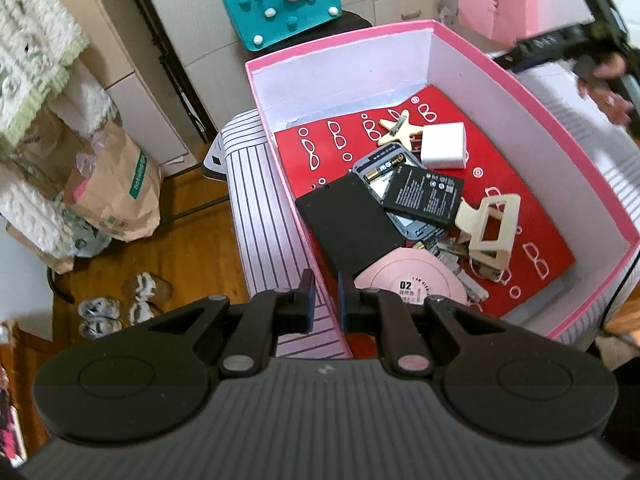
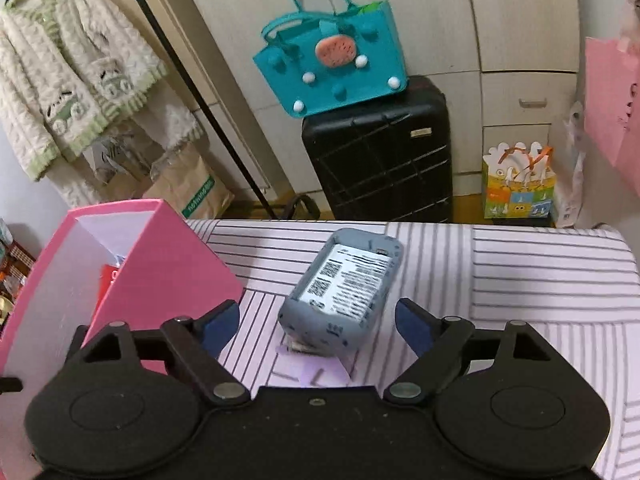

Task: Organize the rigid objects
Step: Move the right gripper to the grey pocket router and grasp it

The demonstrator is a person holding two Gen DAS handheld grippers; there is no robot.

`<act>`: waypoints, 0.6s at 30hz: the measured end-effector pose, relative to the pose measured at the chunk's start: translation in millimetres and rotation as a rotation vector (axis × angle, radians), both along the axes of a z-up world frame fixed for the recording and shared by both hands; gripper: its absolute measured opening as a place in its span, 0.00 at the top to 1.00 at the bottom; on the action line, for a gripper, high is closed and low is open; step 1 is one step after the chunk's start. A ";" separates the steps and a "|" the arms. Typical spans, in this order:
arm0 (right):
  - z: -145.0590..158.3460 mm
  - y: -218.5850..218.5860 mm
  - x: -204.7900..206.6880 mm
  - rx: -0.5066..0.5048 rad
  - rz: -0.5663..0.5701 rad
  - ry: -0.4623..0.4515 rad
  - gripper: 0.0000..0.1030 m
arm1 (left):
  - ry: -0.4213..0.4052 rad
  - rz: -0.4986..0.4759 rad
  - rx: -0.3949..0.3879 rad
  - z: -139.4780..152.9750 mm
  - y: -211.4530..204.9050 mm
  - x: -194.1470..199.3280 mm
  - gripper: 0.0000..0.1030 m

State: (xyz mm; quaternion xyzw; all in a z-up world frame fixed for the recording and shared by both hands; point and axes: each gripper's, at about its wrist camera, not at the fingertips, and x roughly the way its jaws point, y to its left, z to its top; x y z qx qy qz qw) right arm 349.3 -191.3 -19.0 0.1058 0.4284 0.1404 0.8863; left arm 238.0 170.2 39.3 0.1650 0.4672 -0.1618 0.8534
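Grey device shell [image 2: 342, 286] lies on the striped tabletop [image 2: 520, 280] dead ahead of the right claw [image 2: 316, 328], jaws apart either side of it, long axis running away and slightly right. Left claw [image 1: 325, 296] is pinched on the pink box [image 1: 472, 52] wall, so the right one's clearly nearer

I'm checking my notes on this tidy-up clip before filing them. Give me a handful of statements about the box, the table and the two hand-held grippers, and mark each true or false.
1. The left hand-held gripper is clamped on the near wall of the pink box. True.
2. The right hand-held gripper is shut on the grey device. False: its jaws stand wide open on either side of the device, and the pads do not touch it.
3. The grey device lies inside the pink box. False: it lies on the striped tablecloth, beside the box.
4. A white charger cube sits in the box. True.
5. The teal bag rests on a black suitcase. True.
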 end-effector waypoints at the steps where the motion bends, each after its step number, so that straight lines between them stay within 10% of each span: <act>1: -2.2 4.6 3.9 -0.020 0.002 0.003 0.14 | -0.002 -0.006 0.008 -0.3 -0.8 -0.2 0.90; 18: -24.3 40.0 34.2 -0.222 -0.043 0.043 0.14 | 0.010 -0.022 -0.018 0.4 3.1 2.1 0.89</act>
